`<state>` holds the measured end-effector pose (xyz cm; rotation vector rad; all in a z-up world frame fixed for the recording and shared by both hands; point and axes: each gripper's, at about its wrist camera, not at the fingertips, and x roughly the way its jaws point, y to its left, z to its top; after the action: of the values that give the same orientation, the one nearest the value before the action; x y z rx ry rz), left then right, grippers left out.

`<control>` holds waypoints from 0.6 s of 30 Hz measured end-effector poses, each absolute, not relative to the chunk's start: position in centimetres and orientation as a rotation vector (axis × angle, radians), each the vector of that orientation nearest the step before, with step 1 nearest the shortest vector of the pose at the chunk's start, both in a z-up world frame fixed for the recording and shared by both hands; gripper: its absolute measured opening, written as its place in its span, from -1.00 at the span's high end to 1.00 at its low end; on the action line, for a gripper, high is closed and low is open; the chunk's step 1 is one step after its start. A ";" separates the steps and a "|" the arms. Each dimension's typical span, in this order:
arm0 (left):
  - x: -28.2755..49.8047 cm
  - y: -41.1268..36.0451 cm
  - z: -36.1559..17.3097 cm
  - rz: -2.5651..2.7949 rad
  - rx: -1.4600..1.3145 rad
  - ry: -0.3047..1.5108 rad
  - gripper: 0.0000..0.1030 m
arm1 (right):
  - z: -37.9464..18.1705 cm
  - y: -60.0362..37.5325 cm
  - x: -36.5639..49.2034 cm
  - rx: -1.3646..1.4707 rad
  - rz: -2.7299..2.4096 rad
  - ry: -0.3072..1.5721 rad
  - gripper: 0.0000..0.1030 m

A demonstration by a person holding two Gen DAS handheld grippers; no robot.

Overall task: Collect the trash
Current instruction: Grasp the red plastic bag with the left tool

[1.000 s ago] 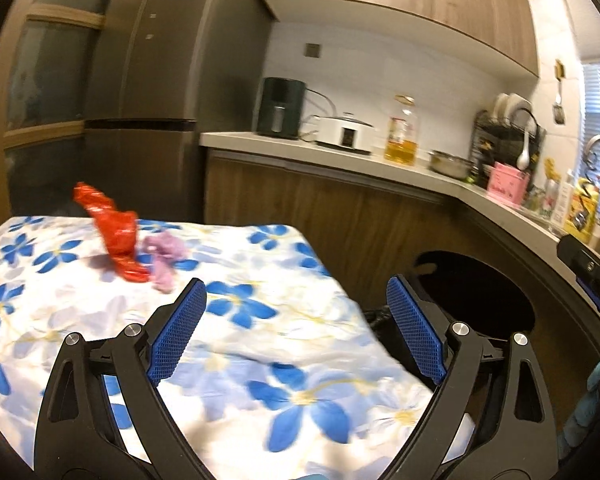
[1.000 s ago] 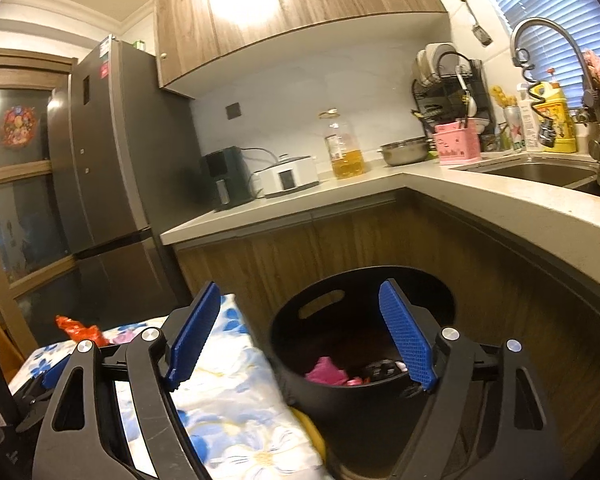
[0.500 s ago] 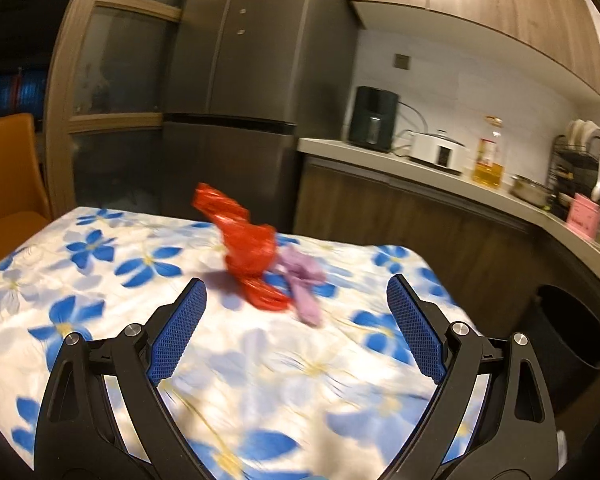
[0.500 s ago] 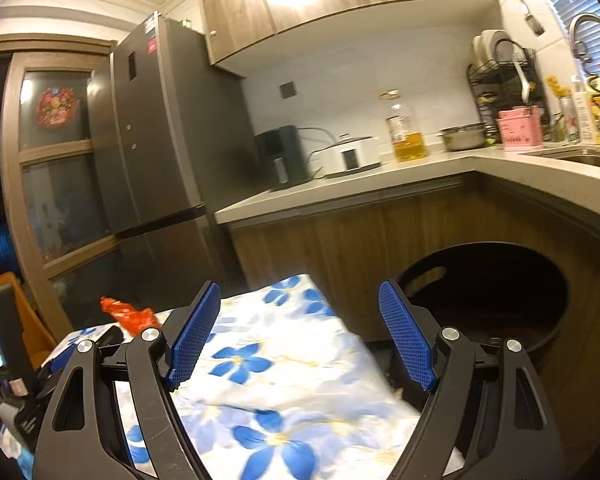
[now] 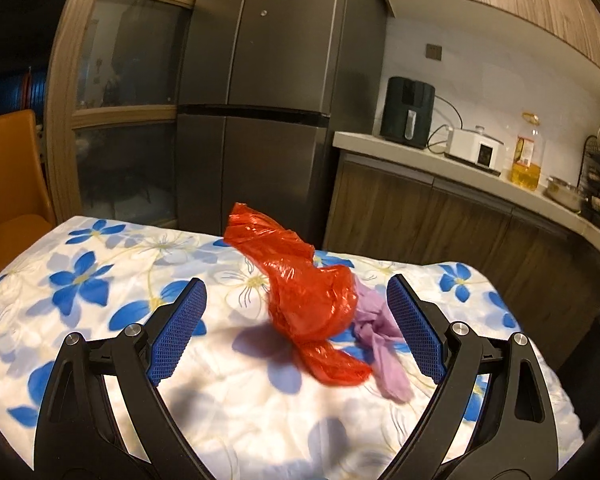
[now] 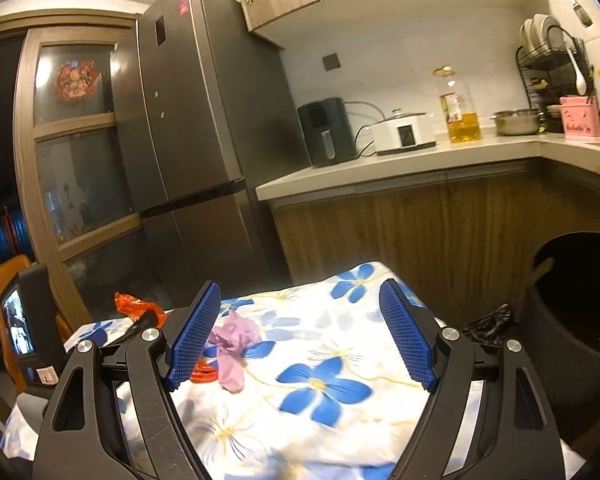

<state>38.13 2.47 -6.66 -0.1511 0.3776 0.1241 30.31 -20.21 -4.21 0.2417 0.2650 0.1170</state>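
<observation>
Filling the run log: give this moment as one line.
left hand-held gripper: open | right hand-held gripper: open | red bag, purple glove: on tablecloth

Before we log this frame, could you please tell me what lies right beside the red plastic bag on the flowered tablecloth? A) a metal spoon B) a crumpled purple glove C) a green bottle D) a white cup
B: a crumpled purple glove lies against the red plastic bag on the flowered tablecloth, ahead of the open left gripper.
</observation>
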 end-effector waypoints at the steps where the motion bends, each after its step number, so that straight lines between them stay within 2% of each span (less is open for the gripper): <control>1: 38.4 2.4 -6.8 0.125 -0.149 0.381 -0.73 | -4.4 -19.8 30.8 0.237 0.121 0.270 -0.54; 5: 40.5 3.6 -7.4 0.095 -0.198 0.425 -0.55 | -5.5 -18.5 32.9 0.221 0.133 0.301 -0.54; 7: 41.3 4.1 -7.6 0.077 -0.210 0.446 -0.19 | -6.1 -17.9 33.7 0.216 0.138 0.315 -0.54; 8: 41.8 4.3 -7.9 0.071 -0.214 0.464 -0.08 | -6.4 -17.5 34.2 0.213 0.142 0.321 -0.54; 10: 42.4 4.6 -8.2 0.050 -0.223 0.487 0.38 | -6.9 -16.7 35.0 0.211 0.152 0.335 -0.54; 13: 42.5 5.1 -8.7 0.025 -0.248 0.491 0.79 | -7.6 -15.2 36.1 0.192 0.165 0.353 -0.49; 18: 40.2 6.7 -7.9 0.053 -0.305 0.417 0.87 | -8.0 -13.3 38.2 0.199 0.196 0.384 -0.46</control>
<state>40.21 6.73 -7.89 -0.3053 0.4167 0.0528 38.18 -13.35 -7.99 0.1990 0.3843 0.1965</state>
